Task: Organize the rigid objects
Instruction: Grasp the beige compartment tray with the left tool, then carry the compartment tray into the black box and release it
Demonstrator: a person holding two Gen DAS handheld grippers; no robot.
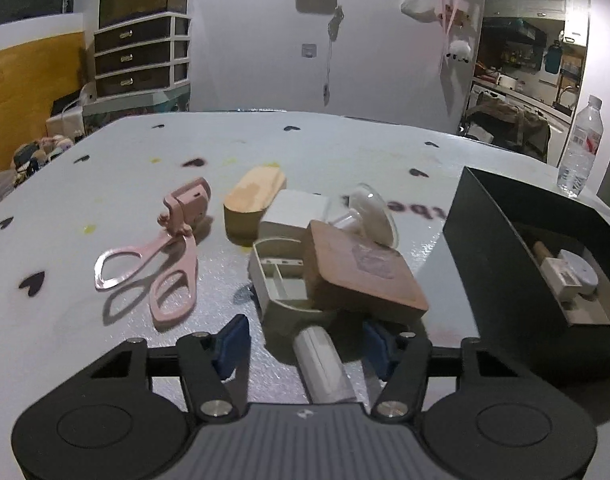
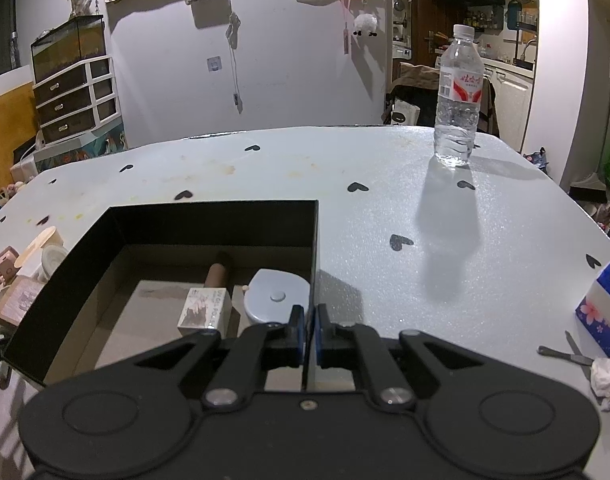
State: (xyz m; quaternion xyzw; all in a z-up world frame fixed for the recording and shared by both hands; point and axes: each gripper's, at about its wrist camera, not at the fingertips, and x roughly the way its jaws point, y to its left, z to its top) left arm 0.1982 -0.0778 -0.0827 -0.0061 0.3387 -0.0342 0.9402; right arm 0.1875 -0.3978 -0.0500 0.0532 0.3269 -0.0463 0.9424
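Observation:
My left gripper (image 1: 305, 344) is open, its blue pads either side of the white handle (image 1: 321, 360) of a beige tool (image 1: 281, 284) in a pile. The pile holds a brown block (image 1: 365, 276), a white box (image 1: 293, 212), a wooden oval box (image 1: 257, 196) and a clear suction cup (image 1: 373, 216). Pink scissors (image 1: 153, 276) lie to its left. The black box (image 1: 497, 264) stands to the right. My right gripper (image 2: 309, 332) is shut on the right wall of the black box (image 2: 315, 240), which holds a round white disc (image 2: 277, 292), a small white carton (image 2: 204, 308) and a brown cylinder (image 2: 219, 274).
A water bottle (image 2: 459, 96) stands at the table's far right and also shows in the left wrist view (image 1: 581, 148). A blue-white tissue box (image 2: 605, 304), a metal tool (image 2: 565, 354) and crumpled tissue (image 2: 609, 376) lie at the right edge.

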